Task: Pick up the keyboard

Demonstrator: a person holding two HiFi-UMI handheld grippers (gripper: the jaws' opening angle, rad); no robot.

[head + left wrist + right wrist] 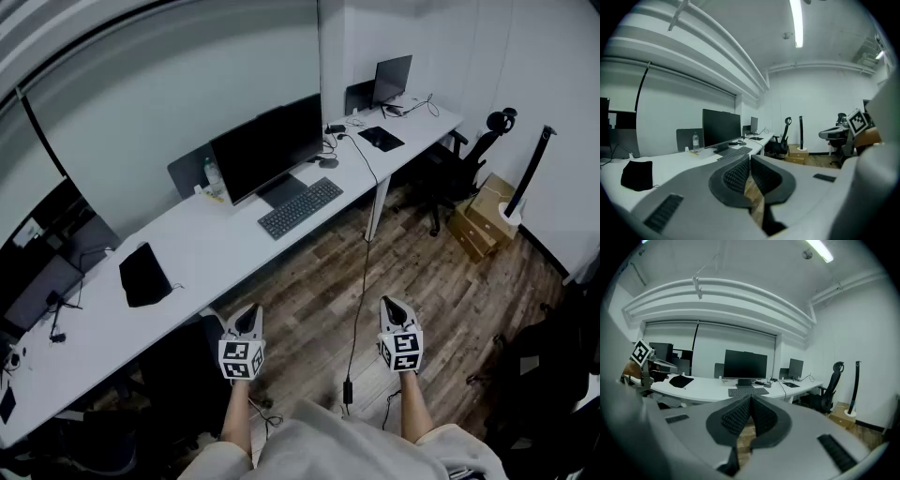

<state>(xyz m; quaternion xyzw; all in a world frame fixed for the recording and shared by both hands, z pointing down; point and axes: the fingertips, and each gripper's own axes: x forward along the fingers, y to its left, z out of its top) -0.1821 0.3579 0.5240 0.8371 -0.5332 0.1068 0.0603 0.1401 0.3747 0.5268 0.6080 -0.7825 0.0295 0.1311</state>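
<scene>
A dark grey keyboard (300, 207) lies on the long white desk (197, 258), just in front of a black monitor (267, 148). It also shows small in the left gripper view as the keyboard (734, 152) and in the right gripper view as the keyboard (747, 391). My left gripper (248, 321) and right gripper (394, 309) are held over the wooden floor, well short of the desk. Both are shut with nothing between the pads. Their tips meet in the gripper views: left gripper (750, 157), right gripper (751, 398).
A black pouch (144, 275) lies on the desk to the left. A water bottle (214, 177) stands beside the monitor. A second monitor (391, 79) and mouse pad (381, 139) sit at the far end. A cable (363, 281) hangs to the floor. An office chair (459, 169) and cardboard boxes (483, 216) stand at right.
</scene>
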